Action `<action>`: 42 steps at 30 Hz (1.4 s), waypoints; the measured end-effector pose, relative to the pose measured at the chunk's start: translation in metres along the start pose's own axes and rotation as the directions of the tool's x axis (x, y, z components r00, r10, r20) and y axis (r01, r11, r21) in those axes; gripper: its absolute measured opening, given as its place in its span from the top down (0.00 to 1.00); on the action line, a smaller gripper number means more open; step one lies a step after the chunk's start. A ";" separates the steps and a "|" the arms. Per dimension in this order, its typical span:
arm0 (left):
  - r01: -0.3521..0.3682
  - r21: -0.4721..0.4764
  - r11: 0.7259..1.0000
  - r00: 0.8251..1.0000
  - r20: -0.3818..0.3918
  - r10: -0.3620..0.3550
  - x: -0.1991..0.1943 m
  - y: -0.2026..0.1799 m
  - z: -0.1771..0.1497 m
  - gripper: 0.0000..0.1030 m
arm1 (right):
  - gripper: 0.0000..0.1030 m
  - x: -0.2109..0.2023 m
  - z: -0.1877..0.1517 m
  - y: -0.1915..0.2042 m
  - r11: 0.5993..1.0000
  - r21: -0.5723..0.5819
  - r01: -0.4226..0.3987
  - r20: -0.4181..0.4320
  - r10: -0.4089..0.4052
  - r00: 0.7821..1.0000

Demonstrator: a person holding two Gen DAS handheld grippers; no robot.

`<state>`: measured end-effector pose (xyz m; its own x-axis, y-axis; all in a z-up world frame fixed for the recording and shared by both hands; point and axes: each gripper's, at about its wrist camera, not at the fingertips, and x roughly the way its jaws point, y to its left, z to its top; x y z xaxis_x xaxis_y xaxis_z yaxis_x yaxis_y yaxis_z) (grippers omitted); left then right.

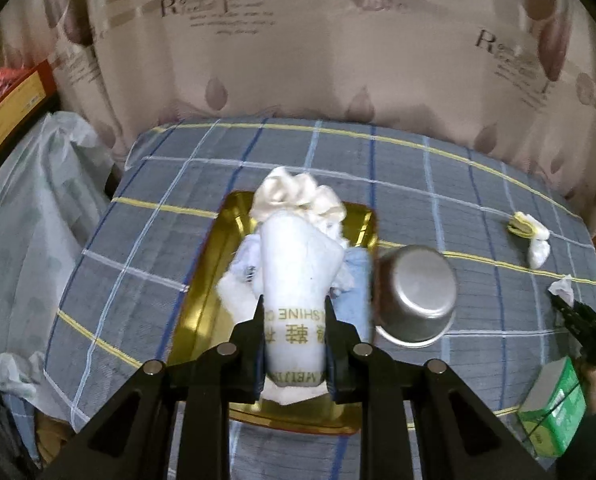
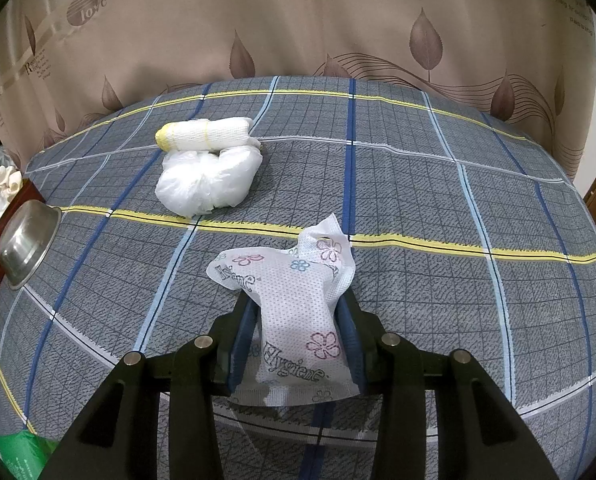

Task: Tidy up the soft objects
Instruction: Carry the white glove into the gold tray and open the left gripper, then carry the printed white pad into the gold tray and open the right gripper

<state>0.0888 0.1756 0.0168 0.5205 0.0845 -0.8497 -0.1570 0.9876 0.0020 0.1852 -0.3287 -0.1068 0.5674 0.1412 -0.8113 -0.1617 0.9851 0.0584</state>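
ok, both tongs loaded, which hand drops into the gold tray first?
Left, probably. Its tongs hold the white printed pouch directly over the gold tray. The right tongs grip the floral Hygiene packet over bare checked cloth, away from the tray.

Your left gripper [image 1: 294, 320] tilts steeply downward, jaws clamped on a white pouch [image 1: 298, 280]; your right gripper [image 2: 298, 320] angles down likewise, jaws pinching a flowered sachet [image 2: 298, 304]

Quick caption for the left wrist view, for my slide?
Left gripper clamps a white printed pouch above a gold tray already holding soft items, beside a steel bowl.
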 end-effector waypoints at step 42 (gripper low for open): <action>-0.087 -0.067 0.994 0.996 -0.027 0.086 0.025 0.049 -0.024 0.61 | 0.59 0.001 -0.001 0.004 1.000 -0.015 0.007 -0.006 -0.007 1.000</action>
<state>0.0742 0.2230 -0.0175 0.4822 0.1650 -0.8604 -0.2575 0.9654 0.0409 0.1846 -0.3251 -0.1079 0.5637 0.1335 -0.8151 -0.1695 0.9845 0.0440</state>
